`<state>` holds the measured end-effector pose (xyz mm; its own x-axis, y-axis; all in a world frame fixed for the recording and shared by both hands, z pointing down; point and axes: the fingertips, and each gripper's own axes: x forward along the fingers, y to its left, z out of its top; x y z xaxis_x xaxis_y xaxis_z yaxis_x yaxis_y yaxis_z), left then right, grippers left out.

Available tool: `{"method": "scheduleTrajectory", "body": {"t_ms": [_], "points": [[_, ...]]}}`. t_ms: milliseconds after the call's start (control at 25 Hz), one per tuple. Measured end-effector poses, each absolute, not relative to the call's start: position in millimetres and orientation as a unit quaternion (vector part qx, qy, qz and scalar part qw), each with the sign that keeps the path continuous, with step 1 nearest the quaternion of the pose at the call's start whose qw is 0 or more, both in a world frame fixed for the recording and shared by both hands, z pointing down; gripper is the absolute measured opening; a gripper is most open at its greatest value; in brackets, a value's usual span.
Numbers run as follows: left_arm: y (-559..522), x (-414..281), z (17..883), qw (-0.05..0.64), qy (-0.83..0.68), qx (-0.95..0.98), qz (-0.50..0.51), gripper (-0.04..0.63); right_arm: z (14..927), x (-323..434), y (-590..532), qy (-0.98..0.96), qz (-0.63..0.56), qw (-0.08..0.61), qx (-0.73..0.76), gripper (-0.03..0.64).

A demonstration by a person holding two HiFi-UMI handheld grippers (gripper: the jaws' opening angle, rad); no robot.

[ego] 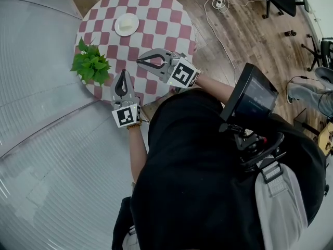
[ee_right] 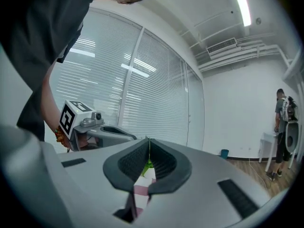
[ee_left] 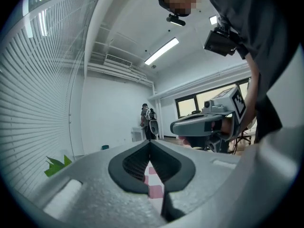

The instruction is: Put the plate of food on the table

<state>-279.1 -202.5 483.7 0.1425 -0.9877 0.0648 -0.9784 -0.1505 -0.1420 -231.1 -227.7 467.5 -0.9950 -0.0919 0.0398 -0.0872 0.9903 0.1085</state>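
— Left gripper point(ego: 124, 74), head view: we find its jaws together over the near edge of the round table under a red-and-white checked cloth point(ego: 161, 20), with nothing between them. Do we agree on the other tool?

— We do. Right gripper point(ego: 141, 61) lies just beside it, reaching further over the cloth, jaws likewise together and empty. We record the white round plate of pale food point(ego: 126, 24) already resting on the table's far side, well apart from both tools. We also note a green leafy plant point(ego: 91, 64) at the table's left edge, near the left gripper.

— Left gripper view, then?

— We see its dark ribbed jaws meeting at the tips, with a strip of checked cloth showing through the hollow below them. The right gripper appears off to the right, roughly level.

— And the right gripper view?

— Same finding: jaws closed tip to tip, nothing clamped. Through the hollow we make out a green leaf and some checked cloth. The left gripper shows at the left of that view.
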Motion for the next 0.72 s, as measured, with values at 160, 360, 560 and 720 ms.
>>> {"method": "scheduleTrajectory", "body": {"t_ms": [160, 360, 560, 720], "points": [[-198.7, -278.5, 503.8, 0.016, 0.649, -0.757, -0.072, 0.005, 486.3, -225.4, -228.4, -0.997, -0.040, 0.033, 0.050, 0.012], [-196.3, -275.3, 529.5, -0.012, 0.640, -0.764, -0.080, 0.005, 511.7, -222.5, -228.4, -0.996, -0.038, 0.060, 0.050, 0.012], [-194.8, -273.4, 550.6, -0.036, 0.635, -0.766, -0.087, 0.005, 532.4, -219.4, -228.9, -0.994, -0.032, 0.087, 0.053, 0.011], [-193.0, -274.8, 563.9, -0.049, 0.635, -0.765, -0.092, 0.005, 540.7, -216.9, -228.2, -0.993, -0.029, 0.100, 0.054, 0.009]]}}
